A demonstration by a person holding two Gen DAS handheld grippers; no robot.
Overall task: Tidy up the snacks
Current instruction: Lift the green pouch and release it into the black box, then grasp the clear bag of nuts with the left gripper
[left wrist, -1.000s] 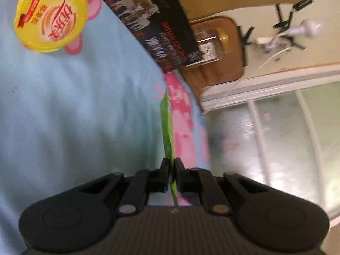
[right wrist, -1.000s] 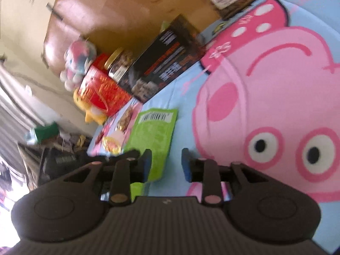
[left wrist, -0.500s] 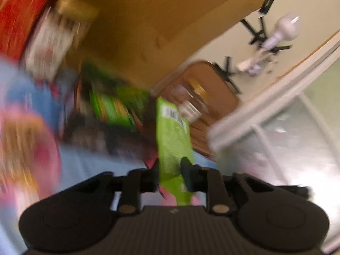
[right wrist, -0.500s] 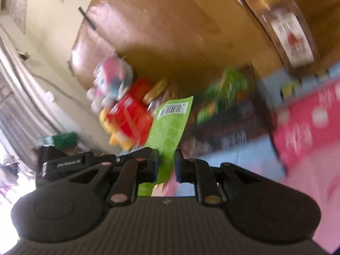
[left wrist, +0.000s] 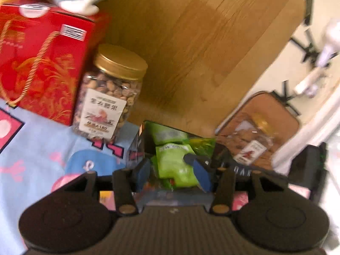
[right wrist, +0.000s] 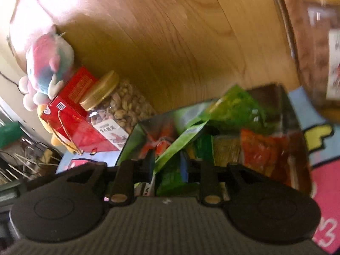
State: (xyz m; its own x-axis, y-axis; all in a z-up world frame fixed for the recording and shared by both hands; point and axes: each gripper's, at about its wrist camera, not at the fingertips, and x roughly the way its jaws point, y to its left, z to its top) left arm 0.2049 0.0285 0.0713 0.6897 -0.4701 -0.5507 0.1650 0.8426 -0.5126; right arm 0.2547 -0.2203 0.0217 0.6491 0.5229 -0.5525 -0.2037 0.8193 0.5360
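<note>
An open dark box (left wrist: 138, 144) stands on the blue and pink cartoon sheet (left wrist: 42, 144), filled with green and orange snack packets. In the left wrist view my left gripper (left wrist: 173, 172) hovers over the box. Its jaws are opening, and a green packet (left wrist: 174, 161) with a barcode lies loose between them, on the other packets. In the right wrist view my right gripper (right wrist: 167, 166) is above the same box (right wrist: 295, 127). Its jaws are opening too, and a green packet (right wrist: 180, 142) leans between the pads, not pinched.
Left of the dark box stand a nut jar with a gold lid (left wrist: 108, 97) and a red gift box (left wrist: 38, 63), which has a plush toy (right wrist: 46, 63) on top. A second jar (left wrist: 252, 146) sits on a brown seat to the right. A wooden board (left wrist: 191, 42) rises behind.
Both grippers rose from the sheet and swung over the dark box with a green packet. The left jaws, shut on it a second ago, have spread wide; the right jaws closed, then widened again.
</note>
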